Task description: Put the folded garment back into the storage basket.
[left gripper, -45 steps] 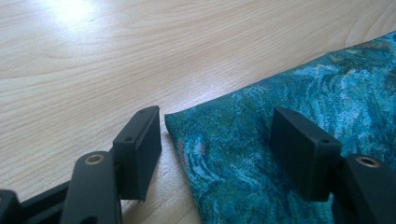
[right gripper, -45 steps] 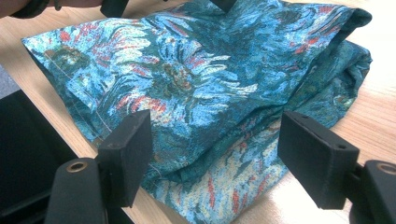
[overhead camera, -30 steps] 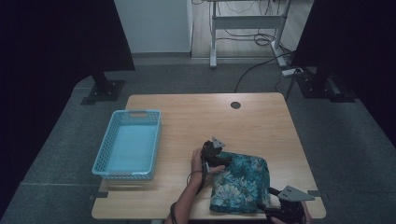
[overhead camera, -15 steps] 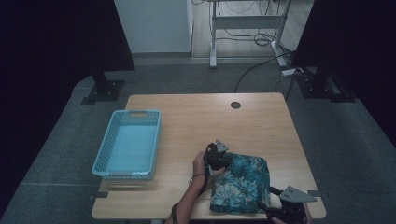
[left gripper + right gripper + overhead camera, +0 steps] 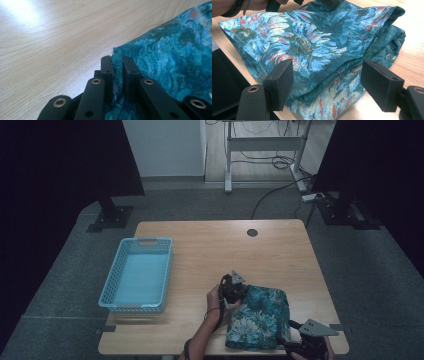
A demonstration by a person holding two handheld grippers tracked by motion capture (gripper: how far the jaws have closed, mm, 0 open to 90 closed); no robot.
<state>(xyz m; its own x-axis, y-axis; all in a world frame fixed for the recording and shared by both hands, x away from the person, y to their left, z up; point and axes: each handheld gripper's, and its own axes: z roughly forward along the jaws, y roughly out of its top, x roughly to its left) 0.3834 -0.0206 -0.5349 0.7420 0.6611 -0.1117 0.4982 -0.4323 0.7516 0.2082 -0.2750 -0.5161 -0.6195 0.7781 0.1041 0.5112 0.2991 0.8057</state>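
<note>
1. Floral cloth (image 5: pixel 260 317): we record one folded teal fabric with a flower print, lying on the near right part of the wooden table (image 5: pixel 210 250), close to the front edge.
2. Left gripper (image 5: pixel 117 66): we find its jaws have just been closing and now stand narrow, pinching a fold at the cloth's far left corner; in the high view it sits at that corner (image 5: pixel 239 287).
3. Right gripper (image 5: pixel 325 80): we note its jaws standing wide at the cloth's near right corner, fabric between them, pads not pressing on it.
4. Blue basket (image 5: pixel 137 275): we list one perforated plastic basket on the table's left side, well apart from the cloth.
</note>
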